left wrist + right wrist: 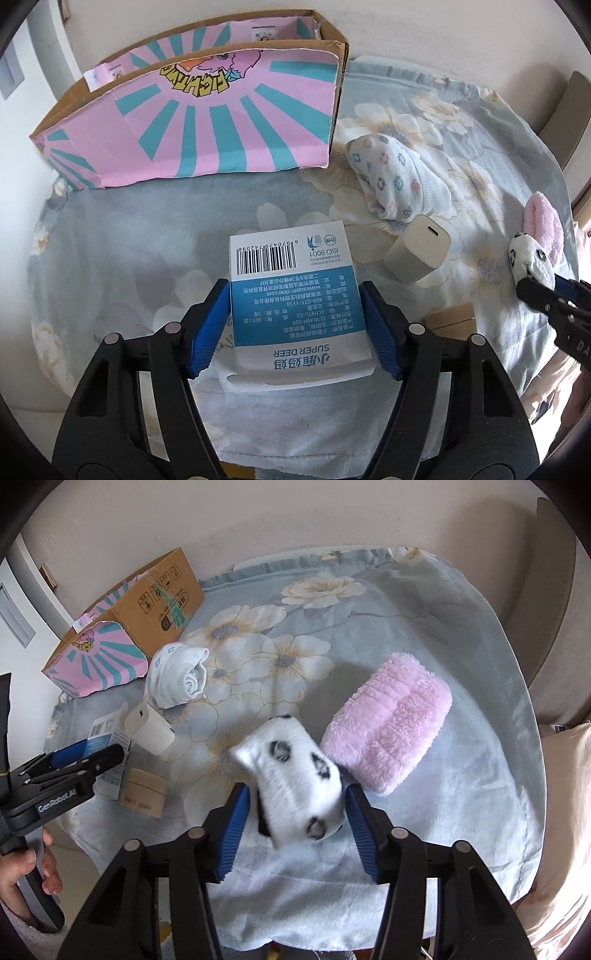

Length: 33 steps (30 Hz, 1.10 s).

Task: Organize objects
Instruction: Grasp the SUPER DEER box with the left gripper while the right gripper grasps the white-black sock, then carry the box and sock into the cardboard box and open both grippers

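My left gripper is shut on a blue and white Super Deer box, its blue pads pressed on the box's two sides above the floral cloth. My right gripper is shut on a white sock with black spots. That sock also shows at the right in the left wrist view. A fluffy pink sock roll lies just right of the spotted sock. An open cardboard box with a pink and teal printed side stands at the far left.
A rolled white flowered sock and a beige charger block lie mid-table. A small round beige jar sits near the front edge. The table wears a pale blue floral cloth; a wall runs behind, a chair at right.
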Available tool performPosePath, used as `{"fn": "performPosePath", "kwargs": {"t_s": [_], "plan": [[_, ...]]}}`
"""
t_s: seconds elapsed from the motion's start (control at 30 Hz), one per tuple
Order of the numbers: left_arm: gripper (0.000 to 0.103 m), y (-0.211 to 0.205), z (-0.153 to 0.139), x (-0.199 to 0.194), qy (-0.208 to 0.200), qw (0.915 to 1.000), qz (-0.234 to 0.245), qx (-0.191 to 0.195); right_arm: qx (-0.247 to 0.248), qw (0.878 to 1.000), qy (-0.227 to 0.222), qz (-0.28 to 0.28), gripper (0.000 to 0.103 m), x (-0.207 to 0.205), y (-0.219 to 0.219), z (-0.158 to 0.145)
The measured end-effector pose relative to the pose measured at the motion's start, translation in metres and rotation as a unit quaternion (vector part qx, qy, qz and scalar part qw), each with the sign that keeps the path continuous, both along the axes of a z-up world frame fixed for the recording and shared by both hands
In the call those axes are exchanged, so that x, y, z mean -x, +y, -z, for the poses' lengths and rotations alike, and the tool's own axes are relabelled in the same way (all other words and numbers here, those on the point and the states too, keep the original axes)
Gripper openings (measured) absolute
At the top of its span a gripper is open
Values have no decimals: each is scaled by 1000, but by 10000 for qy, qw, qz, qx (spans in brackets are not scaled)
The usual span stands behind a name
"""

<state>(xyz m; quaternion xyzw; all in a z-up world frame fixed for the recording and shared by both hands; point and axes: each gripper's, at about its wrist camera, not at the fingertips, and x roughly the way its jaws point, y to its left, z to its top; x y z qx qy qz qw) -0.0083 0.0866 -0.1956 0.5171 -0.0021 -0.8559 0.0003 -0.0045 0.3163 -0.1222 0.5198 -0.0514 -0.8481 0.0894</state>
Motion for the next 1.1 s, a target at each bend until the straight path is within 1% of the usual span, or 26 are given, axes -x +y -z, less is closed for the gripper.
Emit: {"fn": "performPosePath", "kwargs": {"t_s": [0.07,0.17,0.33,0.6,0.83,1.1], "plan": [[67,1,0,0,11,10000,22,21,-13,10000,9,-14,41,2,0,0],[66,0,0,0,8,10000,30,-11,-41,10000,46,-31,37,3,-1,0],[66,-2,-2,-2,-28,9999,81,-75,-31,10000,85,4,36,2,-1,-1],[66,-10,-20,-7,30,9999,138,-67,79,9998,167,17,34,3,-4,-13],[66,-26,-57,0,300,9994,171,-84,189,9992,361,38,34,10,-12,-38],[66,-45,-99,23,572,9979,255,-137,224,9982,556,74,34,29,-24,-75]]}}
